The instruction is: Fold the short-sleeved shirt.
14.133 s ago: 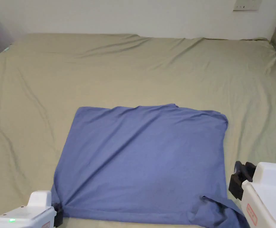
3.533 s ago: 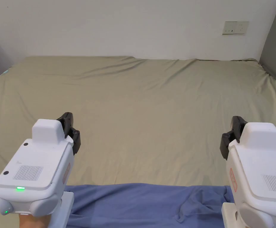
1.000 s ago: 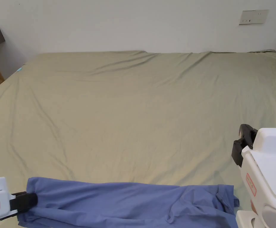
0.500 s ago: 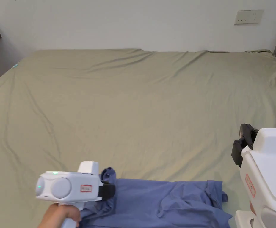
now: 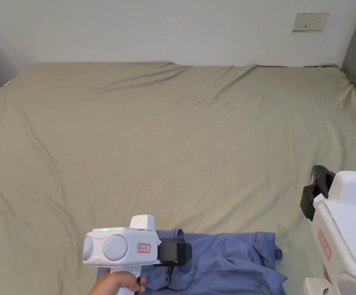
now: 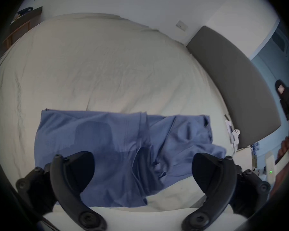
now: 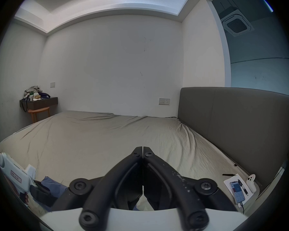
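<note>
The blue short-sleeved shirt [image 5: 227, 261] lies bunched in a narrow folded strip at the bed's near edge. Its left part is doubled over the rest, and a rumpled sleeve lies on the right. My left gripper [image 5: 185, 251] hovers just over the shirt's left part, pointing right. In the left gripper view its jaws stand wide apart [image 6: 143, 156] with nothing between them and the shirt [image 6: 107, 134] below. My right gripper [image 5: 315, 192] is held above the sheet to the right of the shirt. Its jaws [image 7: 142, 148] are shut together on nothing.
The olive-beige bed sheet [image 5: 173, 134] spreads wide and wrinkled beyond the shirt. A grey headboard [image 7: 232, 126] bounds the right side. A phone and small items [image 7: 238, 191] lie at the near right corner. A cluttered side table [image 7: 38, 103] stands far left.
My left gripper carried the shirt's left end rightwards over the rest, then opened and let it go. The shirt is now a shorter bundle. The right gripper has barely moved.
</note>
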Available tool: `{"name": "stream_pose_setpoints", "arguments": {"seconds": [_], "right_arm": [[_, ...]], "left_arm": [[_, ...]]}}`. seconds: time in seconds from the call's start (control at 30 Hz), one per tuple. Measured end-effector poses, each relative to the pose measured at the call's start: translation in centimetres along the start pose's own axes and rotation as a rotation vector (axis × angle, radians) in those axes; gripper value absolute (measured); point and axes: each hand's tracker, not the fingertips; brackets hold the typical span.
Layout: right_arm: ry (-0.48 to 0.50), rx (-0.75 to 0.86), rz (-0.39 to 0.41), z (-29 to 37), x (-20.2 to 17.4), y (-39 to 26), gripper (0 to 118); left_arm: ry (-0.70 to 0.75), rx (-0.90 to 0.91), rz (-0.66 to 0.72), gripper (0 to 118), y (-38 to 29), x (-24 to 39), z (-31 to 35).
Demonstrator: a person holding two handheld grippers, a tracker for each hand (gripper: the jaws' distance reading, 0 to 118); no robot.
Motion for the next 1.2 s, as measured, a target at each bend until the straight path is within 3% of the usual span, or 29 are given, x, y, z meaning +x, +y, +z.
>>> {"name": "stream_pose_setpoints", "arguments": {"seconds": [0.13,0.2,0.27,0.33,0.37,0.63,1.0,1.07,1.2], "right_arm": [[0.0,-0.002,-0.001,-0.1,0.0,0.0,1],[0.002,-0.002,-0.001,-0.2,0.0,0.1,1],[0.005,0.0,-0.001,-0.2,-0.1,0.1,1],[0.005,0.001,-0.001,-0.2,-0.1,0.2,1],[0.006,0.001,-0.003,-0.2,-0.1,0.2,1],[0.009,-0.007,-0.003,-0.2,0.0,0.0,1],[-0.029,-0.028,-0.032,0.3,1.8,-0.6,1],[-0.034,-0.029,-0.033,0.3,1.8,-0.6,1],[-0.031,-0.026,-0.036,0.4,1.7,-0.5,1]], "left_arm": [[0.045,0.165,-0.038,111,0.4,-0.1,3.4],[0.1,0.289,-0.082,96,0.2,0.0,5.2],[0.163,0.349,-0.126,57,-0.1,-0.2,6.3],[0.232,0.358,-0.184,7,-0.3,-0.4,6.3],[0.252,0.354,-0.207,1,-0.5,-0.6,6.2],[0.279,0.234,-0.244,0,-3.4,-1.0,1.0],[0.154,0.037,-0.291,0,-7.8,3.9,-6.2],[0.231,0.079,-0.333,0,-8.5,4.5,-6.9],[0.166,0.045,-0.26,0,-7.4,3.8,-5.7]]}}
